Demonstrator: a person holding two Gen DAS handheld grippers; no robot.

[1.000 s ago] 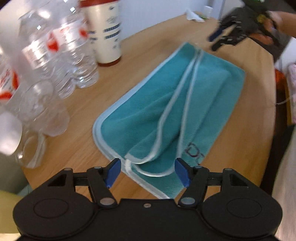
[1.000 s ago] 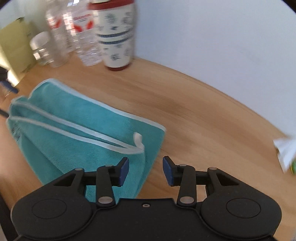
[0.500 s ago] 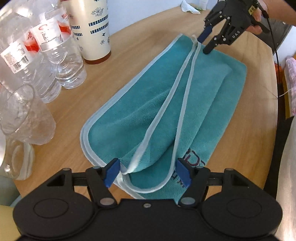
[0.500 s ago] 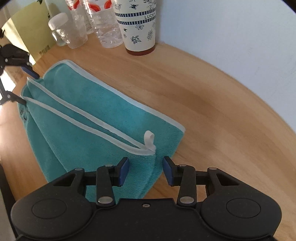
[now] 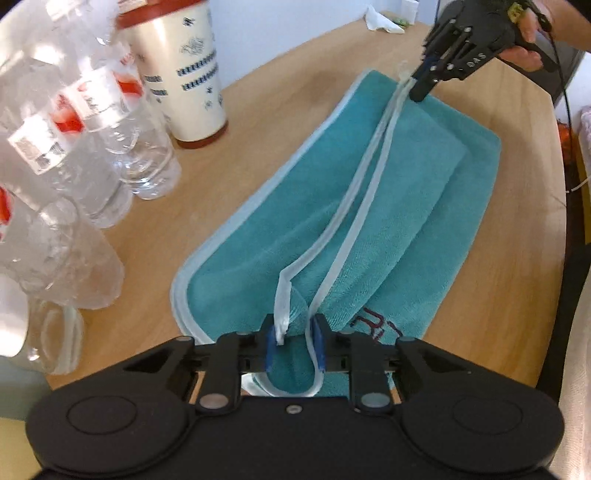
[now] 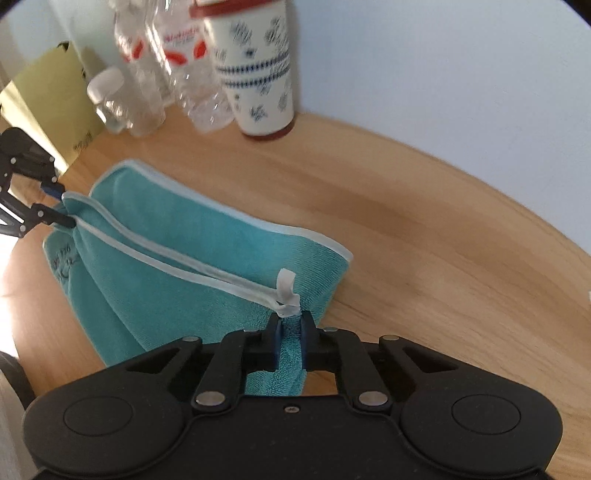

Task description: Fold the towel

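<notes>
A teal towel (image 5: 388, 206) with pale edging lies folded lengthwise on the wooden table (image 5: 280, 92). My left gripper (image 5: 295, 345) is shut on the towel's near corners, with the edging bunched between its blue pads. At the far end, my right gripper (image 5: 421, 86) pinches the other corners. In the right wrist view the right gripper (image 6: 290, 338) is shut on the towel (image 6: 177, 258) beside its white hanging loop (image 6: 286, 282), and the left gripper (image 6: 55, 210) holds the far corner. The grasped top edges are lifted slightly off the lower layer.
Clear plastic water bottles (image 5: 88, 147) and a glass jar (image 5: 66, 266) crowd the table's left side beside a tall white patterned cup (image 5: 184, 77). A crumpled tissue (image 5: 384, 22) lies at the far edge. A person's hand (image 5: 528, 33) holds the right gripper.
Both grippers went from open to shut on the towel's corners. The grasped edges have risen a little, pulling the two white hems taut between them.
</notes>
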